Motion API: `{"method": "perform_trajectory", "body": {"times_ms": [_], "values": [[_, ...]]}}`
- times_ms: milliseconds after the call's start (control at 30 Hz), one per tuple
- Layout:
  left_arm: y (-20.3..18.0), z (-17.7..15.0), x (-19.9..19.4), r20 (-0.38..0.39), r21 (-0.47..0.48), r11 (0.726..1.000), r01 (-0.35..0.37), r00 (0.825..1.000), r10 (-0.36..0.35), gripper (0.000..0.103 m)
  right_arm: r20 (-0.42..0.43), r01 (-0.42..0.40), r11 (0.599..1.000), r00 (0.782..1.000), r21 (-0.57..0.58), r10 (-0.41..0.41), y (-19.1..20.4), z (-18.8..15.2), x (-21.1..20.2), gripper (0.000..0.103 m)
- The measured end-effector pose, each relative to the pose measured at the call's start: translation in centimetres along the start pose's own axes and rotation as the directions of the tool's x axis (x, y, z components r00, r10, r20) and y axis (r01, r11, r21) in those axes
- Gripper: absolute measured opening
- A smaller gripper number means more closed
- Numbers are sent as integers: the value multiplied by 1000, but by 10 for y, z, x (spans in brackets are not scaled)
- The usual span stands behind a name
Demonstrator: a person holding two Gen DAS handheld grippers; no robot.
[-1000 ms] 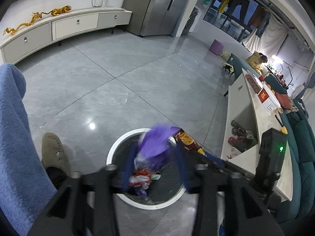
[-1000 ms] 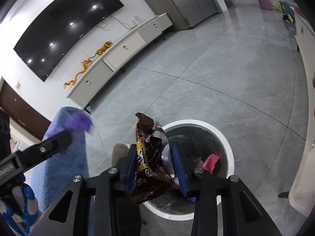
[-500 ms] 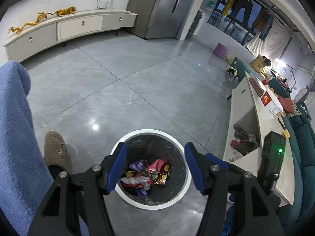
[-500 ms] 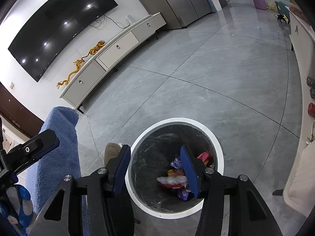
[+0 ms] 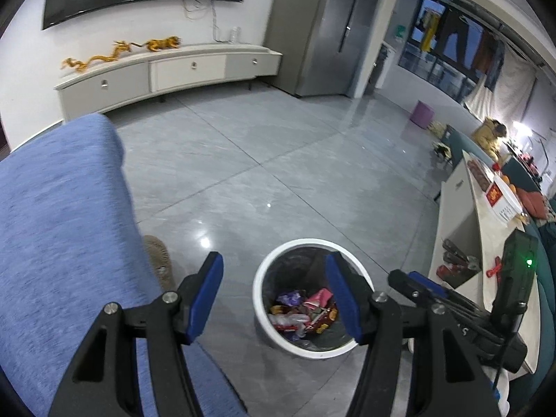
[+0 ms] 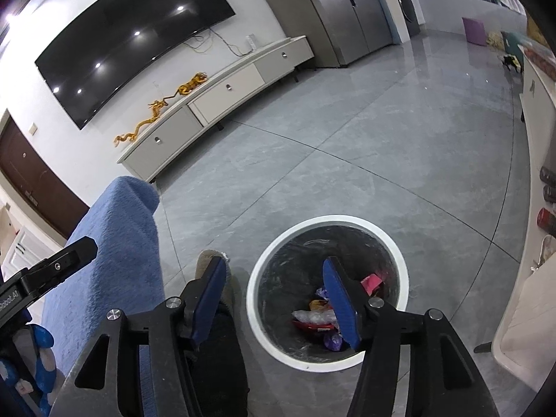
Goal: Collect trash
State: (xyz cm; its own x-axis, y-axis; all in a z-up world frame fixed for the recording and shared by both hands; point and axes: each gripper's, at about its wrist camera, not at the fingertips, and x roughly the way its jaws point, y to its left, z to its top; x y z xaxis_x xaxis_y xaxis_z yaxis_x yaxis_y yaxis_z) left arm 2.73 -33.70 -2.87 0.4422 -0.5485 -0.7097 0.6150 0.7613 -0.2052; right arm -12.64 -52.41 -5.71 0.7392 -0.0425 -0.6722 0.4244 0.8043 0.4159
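- Hovering above a white-rimmed trash bin point(image 5: 314, 244), the left gripper point(image 5: 274, 293) is holding its blue-padded tongs spread wide, pinching nothing.
- Hanging beside it, the right gripper point(image 6: 274, 299) is likewise gaping empty.
- Snack wrappers point(image 5: 302, 309) are lying inside the bin, on the grey tiled floor point(image 5: 278, 160).

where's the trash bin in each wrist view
Left wrist: the trash bin sits low and centre-right, its right side partly behind the open left gripper's right finger.
Right wrist: the bin sits low, right of centre.
Shared landmark: the golden dragon figure on the white cabinet.
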Motion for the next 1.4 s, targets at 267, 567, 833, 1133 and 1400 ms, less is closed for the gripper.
{"method": "perform_trajectory", "body": {"times_ms": [267,567,833,1133,1400], "values": [[40,-18,-53,73,-58,995,-80,994,84,62,1,-2,996,1000,-88,2,41,-10,-13,63],[80,-36,-105,146,-125,978,-168,972,185,66,8,-18,976,1000,-219,20,94,-26,-20,70],[112,-52,-135,182,-193,955,-226,948,261,67,59,-6,943,998,-333,27,137,-42,-30,76],[129,-69,-164,221,-236,932,-274,919,326,67,86,-9,919,995,-394,47,161,-57,-39,80],[135,-80,-184,242,-258,918,-299,901,361,68,103,-19,900,992,-436,71,177,-65,-46,83]]}}
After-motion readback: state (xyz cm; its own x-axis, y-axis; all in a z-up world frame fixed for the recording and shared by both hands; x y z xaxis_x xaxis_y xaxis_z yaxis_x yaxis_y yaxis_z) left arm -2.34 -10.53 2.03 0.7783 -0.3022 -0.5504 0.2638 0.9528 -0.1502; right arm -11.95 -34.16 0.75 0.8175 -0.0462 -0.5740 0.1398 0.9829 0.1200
